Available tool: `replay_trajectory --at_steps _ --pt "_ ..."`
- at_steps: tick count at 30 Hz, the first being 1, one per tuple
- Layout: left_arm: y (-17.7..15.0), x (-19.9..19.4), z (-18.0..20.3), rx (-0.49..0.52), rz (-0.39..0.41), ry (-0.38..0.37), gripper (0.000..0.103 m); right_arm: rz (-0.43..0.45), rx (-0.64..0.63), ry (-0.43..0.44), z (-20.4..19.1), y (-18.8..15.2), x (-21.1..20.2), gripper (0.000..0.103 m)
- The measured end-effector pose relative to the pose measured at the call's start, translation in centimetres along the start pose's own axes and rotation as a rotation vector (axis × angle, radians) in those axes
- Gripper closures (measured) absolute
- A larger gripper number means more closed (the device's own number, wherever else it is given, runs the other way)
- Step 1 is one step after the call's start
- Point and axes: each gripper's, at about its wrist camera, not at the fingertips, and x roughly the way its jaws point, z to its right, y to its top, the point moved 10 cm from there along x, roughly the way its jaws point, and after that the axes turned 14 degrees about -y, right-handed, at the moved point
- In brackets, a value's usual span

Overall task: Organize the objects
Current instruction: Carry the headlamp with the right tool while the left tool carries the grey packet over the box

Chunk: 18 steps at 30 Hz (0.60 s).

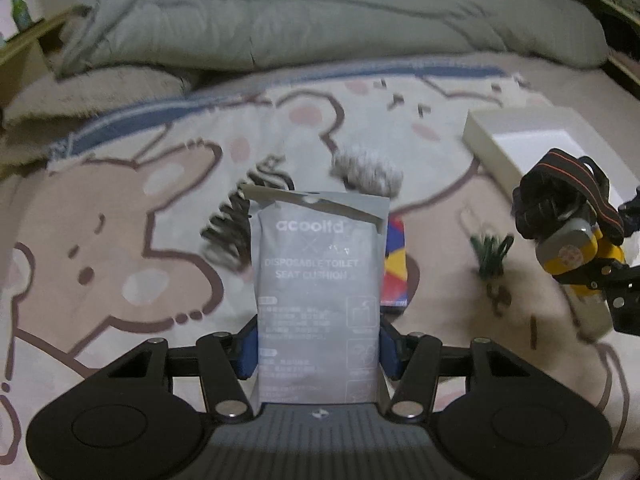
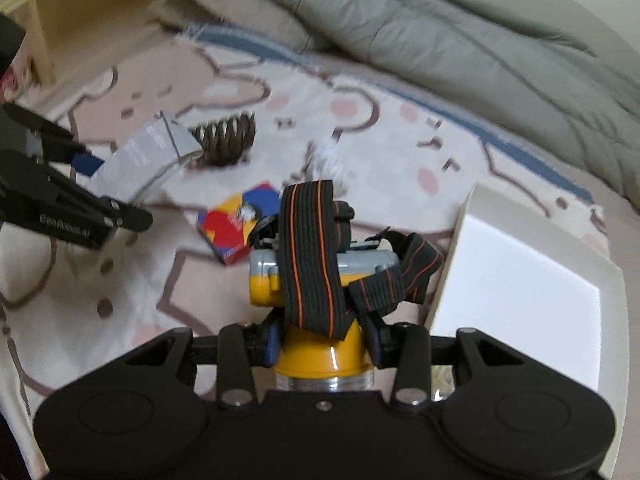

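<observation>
My left gripper (image 1: 318, 340) is shut on a grey packet (image 1: 318, 292) printed "disposable toilet seat cushion" and holds it upright above the bed; it also shows at the left of the right wrist view (image 2: 136, 160). My right gripper (image 2: 322, 342) is shut on a yellow and grey headlamp (image 2: 320, 280) with a black, orange-striped strap, just left of the white box (image 2: 520, 300). The headlamp also shows at the right of the left wrist view (image 1: 572, 236), in front of the white box (image 1: 500, 128).
On the bear-print blanket (image 1: 120, 240) lie a coiled dark spring item (image 2: 226, 136), a red, yellow and blue box (image 2: 236, 228), a white fluffy item (image 1: 368, 168) and a green tangle (image 1: 490, 254). A grey-green duvet (image 1: 320, 12) lies at the back.
</observation>
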Motion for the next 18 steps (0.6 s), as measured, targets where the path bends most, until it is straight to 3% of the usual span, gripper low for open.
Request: replay_trajectory --at_steps 18 --pt "3.1 -6.8 3.9 -0.014 0.252 0.085 0.046 0.193 0.184 -0.050 3.8 2.4 -5.8 0.061"
